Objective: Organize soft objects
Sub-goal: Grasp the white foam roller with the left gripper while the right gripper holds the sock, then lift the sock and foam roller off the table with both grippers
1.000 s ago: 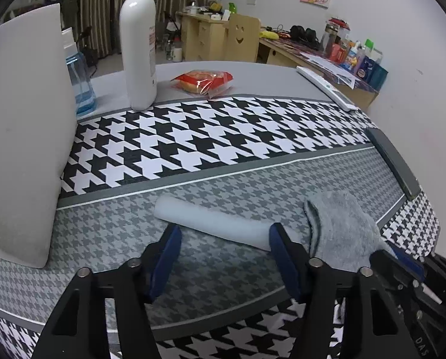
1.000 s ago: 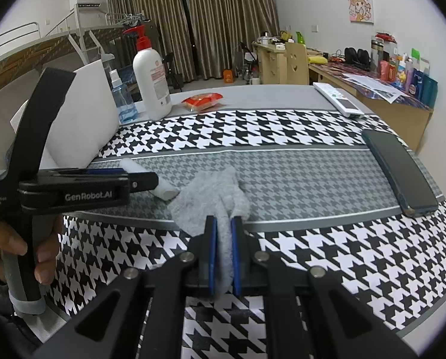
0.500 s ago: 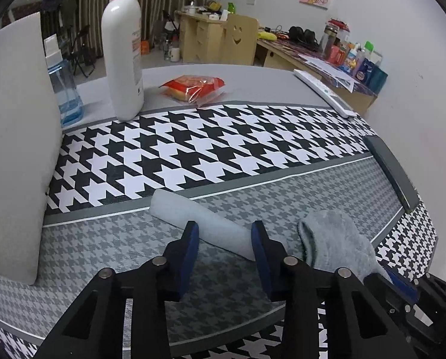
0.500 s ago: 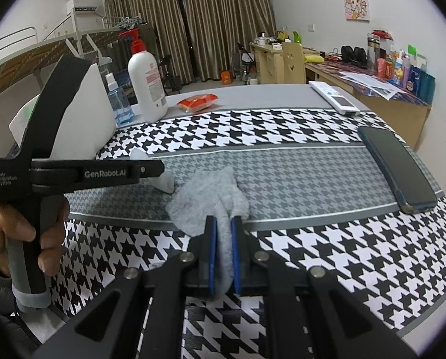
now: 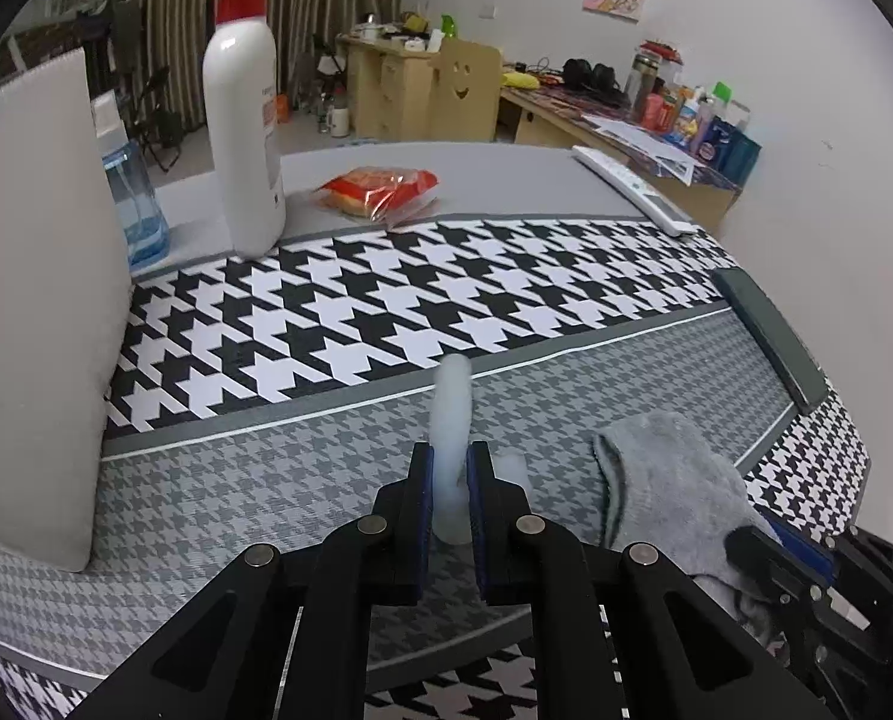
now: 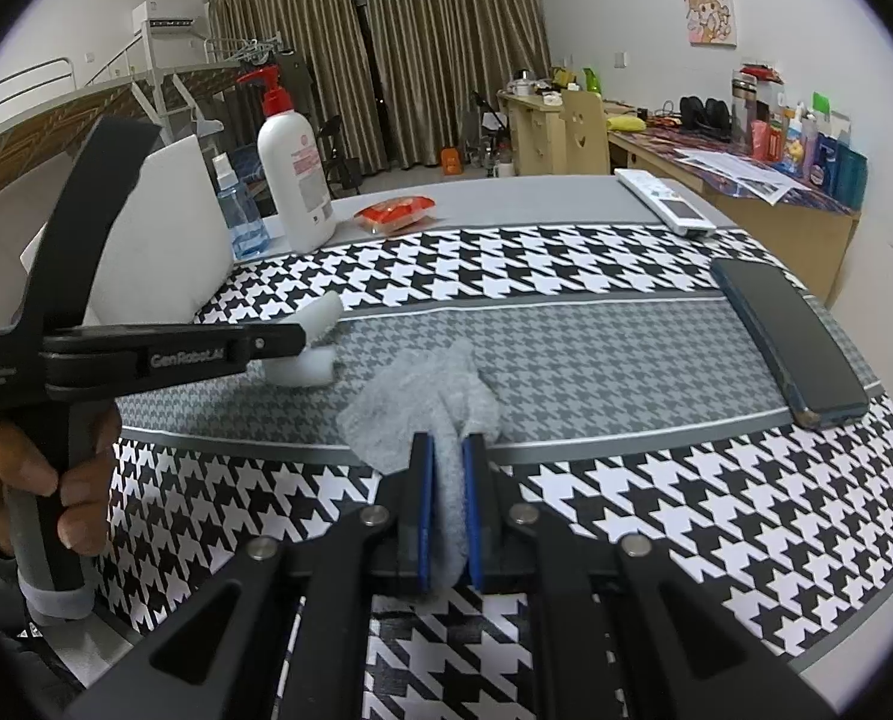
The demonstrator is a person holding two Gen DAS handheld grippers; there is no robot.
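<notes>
A cluttered bedroom with striped curtains and wooden desks lies behind a table (image 5: pixel 506 180) covered by a houndstooth mat (image 5: pixel 386 300) in black, white and grey bands. At the centre of the left wrist view, the left gripper (image 5: pixel 449 480) has its blue pads pressed together on the middle of a white foam roll (image 5: pixel 453 396), which buckles into a V, one end poking up and away beyond the fingertips, the other bulging out just right of them; gripping mid-length likely lets the soft roll fold and lift as one piece. Just to the right of that gripper lies a grey sock (image 6: pixel 422 396), its near end clamped between the pads of the right gripper (image 6: pixel 448 480), the rest spread flat on the grey band ahead of the fingertips. Holding both at once suggests the two soft things are to be gathered together. In the right wrist view a person's hand (image 6: pixel 38 480) squeezes the left gripper's handle. Left of the tools stands a white foam board (image 5: pixel 32 312); beyond it a blue spray bottle (image 5: pixel 134 210), a white pump bottle (image 5: pixel 242 138) and a red snack packet (image 5: pixel 380 189). Far right lie a dark phone (image 6: pixel 794 336) and a white remote (image 6: pixel 665 201).
</notes>
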